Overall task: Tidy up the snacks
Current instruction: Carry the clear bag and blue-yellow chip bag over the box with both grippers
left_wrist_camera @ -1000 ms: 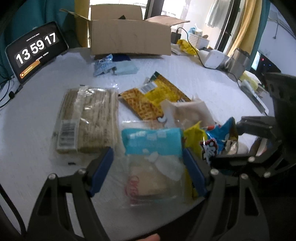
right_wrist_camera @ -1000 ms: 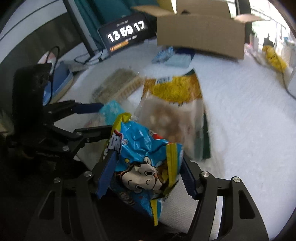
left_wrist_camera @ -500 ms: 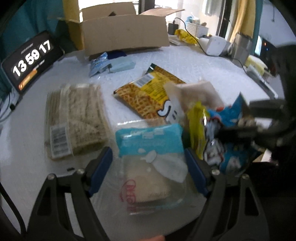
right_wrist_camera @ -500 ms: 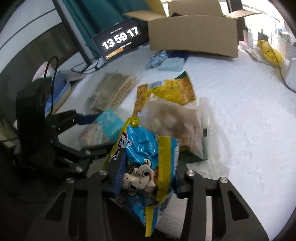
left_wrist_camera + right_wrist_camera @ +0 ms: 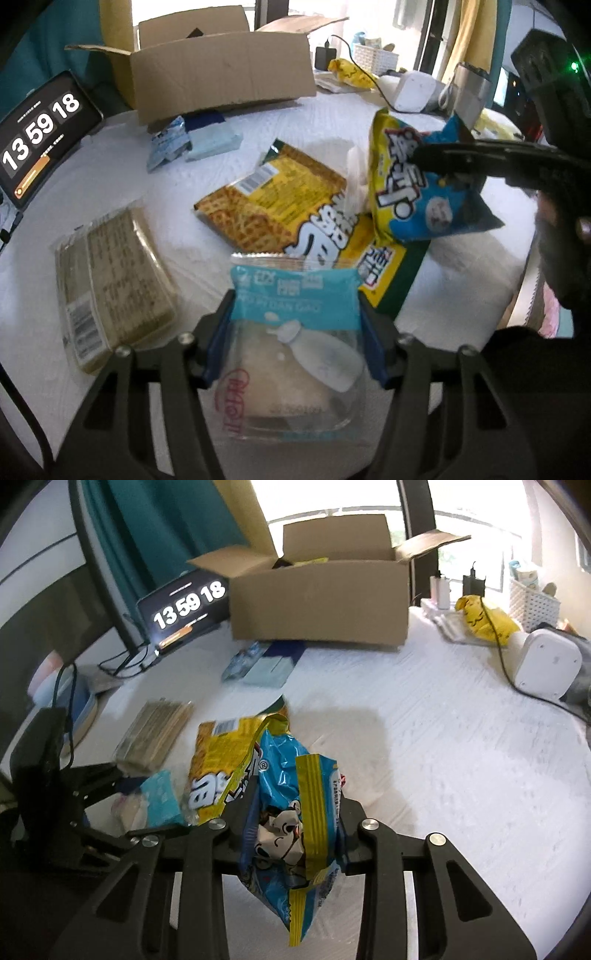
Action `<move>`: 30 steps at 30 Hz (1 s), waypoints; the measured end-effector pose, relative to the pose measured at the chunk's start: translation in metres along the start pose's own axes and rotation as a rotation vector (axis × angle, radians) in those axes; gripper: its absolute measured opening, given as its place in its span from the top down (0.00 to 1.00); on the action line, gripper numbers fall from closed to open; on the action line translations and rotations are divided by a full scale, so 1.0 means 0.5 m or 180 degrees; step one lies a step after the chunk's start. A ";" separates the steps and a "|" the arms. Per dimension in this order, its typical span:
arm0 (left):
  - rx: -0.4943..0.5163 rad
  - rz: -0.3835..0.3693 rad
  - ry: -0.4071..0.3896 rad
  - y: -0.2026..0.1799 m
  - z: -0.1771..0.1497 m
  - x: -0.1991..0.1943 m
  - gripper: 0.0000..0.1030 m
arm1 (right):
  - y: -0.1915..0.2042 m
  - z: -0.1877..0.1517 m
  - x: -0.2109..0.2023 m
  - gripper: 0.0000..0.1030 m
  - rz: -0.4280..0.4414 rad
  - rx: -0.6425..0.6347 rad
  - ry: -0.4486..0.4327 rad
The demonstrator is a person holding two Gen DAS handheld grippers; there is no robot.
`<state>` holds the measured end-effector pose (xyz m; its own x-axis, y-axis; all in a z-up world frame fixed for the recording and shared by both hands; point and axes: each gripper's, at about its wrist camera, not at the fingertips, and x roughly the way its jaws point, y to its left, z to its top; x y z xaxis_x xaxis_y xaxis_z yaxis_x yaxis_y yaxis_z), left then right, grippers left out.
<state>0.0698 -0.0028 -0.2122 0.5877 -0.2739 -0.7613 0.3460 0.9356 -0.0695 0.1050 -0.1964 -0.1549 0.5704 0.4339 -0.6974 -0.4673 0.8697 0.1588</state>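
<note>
Left wrist view: we see the teal-and-clear cake packet (image 5: 295,332) lying between our left gripper (image 5: 295,343) pads, whose jaws have just been closing and now clamp its sides. Our right gripper (image 5: 295,823) is clamped on the blue cartoon snack bag (image 5: 288,812), raised off the white table (image 5: 461,757), its jaws narrowing too. Just beyond the cake packet lies the yellow waffle-print bag (image 5: 273,206); left of it, a cracker pack (image 5: 110,288). Farther back stand the open cardboard box (image 5: 221,77) and a clock (image 5: 40,125) reading 13 59 18.

Both the left hand-held gripper (image 5: 295,325) and right hand-held gripper (image 5: 295,812) have just closed, gripping.
</note>
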 end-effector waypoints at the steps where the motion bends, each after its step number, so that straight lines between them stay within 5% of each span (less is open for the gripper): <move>1: -0.0046 -0.0048 -0.0006 0.004 0.005 -0.003 0.41 | 0.000 0.005 0.000 0.66 -0.0007 0.0005 -0.0017; 30: -0.0125 0.0163 -0.0604 0.068 0.198 -0.045 0.40 | -0.072 0.149 0.001 0.66 0.0001 0.0000 -0.0379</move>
<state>0.1407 0.0130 -0.1335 0.7323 -0.2593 -0.6297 0.2855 0.9564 -0.0618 0.1723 -0.2099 -0.1090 0.6465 0.4590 -0.6094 -0.4675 0.8696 0.1589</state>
